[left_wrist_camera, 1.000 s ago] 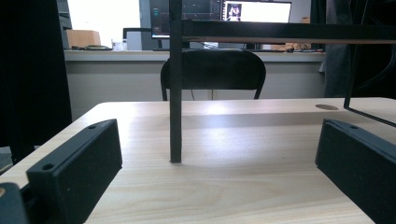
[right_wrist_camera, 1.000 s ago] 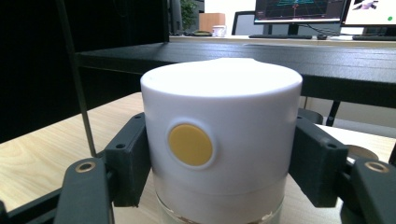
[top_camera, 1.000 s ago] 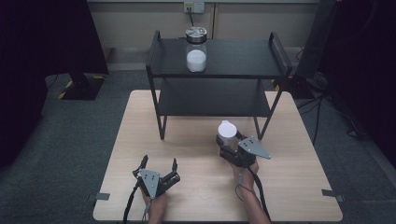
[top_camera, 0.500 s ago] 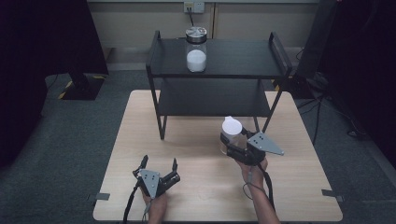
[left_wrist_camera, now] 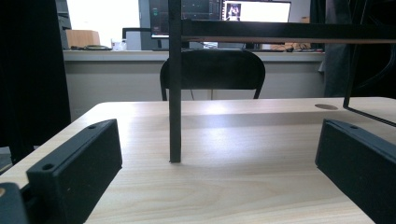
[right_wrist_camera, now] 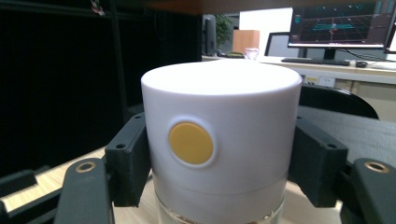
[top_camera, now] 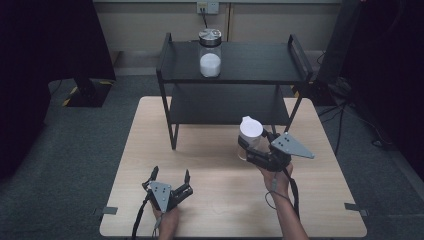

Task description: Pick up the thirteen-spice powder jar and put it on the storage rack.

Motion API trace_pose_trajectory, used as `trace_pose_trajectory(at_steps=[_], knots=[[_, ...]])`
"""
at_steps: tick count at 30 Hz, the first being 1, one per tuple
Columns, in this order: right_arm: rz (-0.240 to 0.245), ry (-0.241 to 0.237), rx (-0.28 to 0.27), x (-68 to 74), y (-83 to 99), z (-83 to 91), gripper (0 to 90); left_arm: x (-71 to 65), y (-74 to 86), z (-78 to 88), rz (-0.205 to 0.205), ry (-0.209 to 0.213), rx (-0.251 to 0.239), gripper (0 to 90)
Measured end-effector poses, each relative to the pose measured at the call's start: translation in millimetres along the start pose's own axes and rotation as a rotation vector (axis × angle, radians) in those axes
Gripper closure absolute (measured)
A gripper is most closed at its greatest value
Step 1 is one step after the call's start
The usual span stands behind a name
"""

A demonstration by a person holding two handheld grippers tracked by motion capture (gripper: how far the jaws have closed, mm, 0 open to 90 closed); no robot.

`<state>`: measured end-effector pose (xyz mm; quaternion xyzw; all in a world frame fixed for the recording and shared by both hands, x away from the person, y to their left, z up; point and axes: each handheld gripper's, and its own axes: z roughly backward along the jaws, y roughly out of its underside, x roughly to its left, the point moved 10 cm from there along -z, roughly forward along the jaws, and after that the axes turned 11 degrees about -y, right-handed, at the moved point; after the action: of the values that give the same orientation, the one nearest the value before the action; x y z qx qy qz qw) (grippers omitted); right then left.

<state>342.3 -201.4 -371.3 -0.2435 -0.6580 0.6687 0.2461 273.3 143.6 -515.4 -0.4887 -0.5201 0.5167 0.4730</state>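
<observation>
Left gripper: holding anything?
No, the left gripper rests open on the table, with only bare wood between its jaws.

A black two-tier shelf (top_camera: 235,85) stands at the table's (top_camera: 150,150) twelve o'clock edge. On its top tier, toward eleven o'clock, sits a glass jar (top_camera: 210,52) with a metal lid, holding perhaps white powder.

A light wooden table (top_camera: 220,210) stands on grey carpet (top_camera: 60,165), a black chair (left_wrist_camera: 212,70) and lit monitors (left_wrist_camera: 257,9) behind it.
</observation>
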Motion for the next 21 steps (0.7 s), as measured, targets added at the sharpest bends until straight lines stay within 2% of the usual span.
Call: trace_pose_trajectory(at_steps=[13, 21], knots=[[0.037, -0.062, -0.013, -4.5, -48.3, -0.5, 29.8, 0.0, -0.1, -0.2, -0.002, 0.004, 0.001, 0.0], [0.047, -0.076, -0.015, -8.4, -82.3, -2.4, 29.8, -0.2, -0.1, -0.2, -0.003, 0.003, 0.001, 0.0]])
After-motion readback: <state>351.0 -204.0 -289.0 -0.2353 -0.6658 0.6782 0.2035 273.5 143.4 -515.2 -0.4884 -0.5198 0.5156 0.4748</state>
